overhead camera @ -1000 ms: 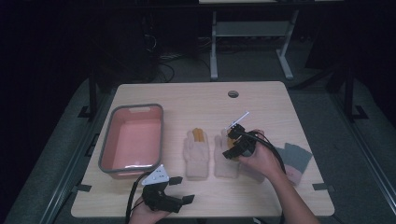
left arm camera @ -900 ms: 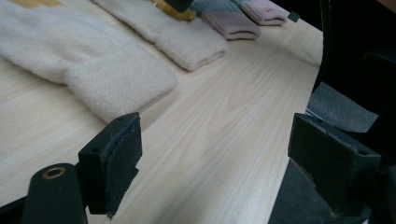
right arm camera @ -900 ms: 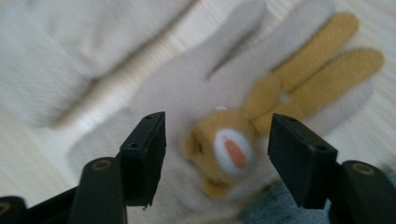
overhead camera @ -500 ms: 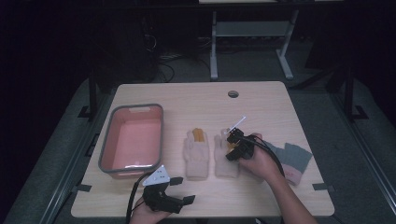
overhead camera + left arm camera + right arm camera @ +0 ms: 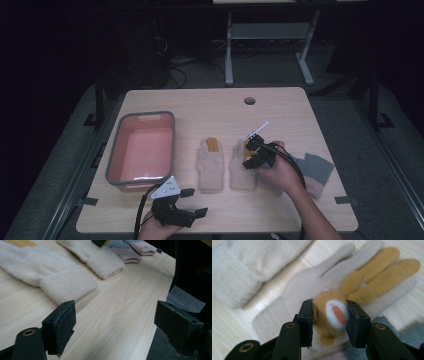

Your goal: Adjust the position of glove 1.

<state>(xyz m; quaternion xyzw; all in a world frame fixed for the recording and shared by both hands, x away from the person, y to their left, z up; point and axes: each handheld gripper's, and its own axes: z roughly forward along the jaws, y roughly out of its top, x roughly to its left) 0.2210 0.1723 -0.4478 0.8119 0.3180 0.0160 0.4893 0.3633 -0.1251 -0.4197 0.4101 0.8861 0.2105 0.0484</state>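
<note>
Two cream knitted gloves lie side by side at the table's middle, the left glove (image 5: pixel 210 162) showing orange fingers. My right gripper (image 5: pixel 251 153) is down on the finger end of the right glove (image 5: pixel 241 176). In the right gripper view its jaws have just been closing, and the pads (image 5: pixel 305 320) press on both sides of an orange and white plush bump (image 5: pixel 335 311) on that glove. My left gripper (image 5: pixel 192 202) rests near the front edge, open, with bare wood between its pads (image 5: pixel 62 325).
A pink bin with a grey rim (image 5: pixel 116 159) stands at the left. Grey and pink socks (image 5: pixel 316 172) lie by the right hand. A cable hole (image 5: pixel 249 100) sits at the far side. The glove cuffs (image 5: pixel 65 285) lie just ahead of the left gripper.
The right gripper has settled slightly lower on the right glove and its jaws have narrowed onto it. The left gripper has not moved.
</note>
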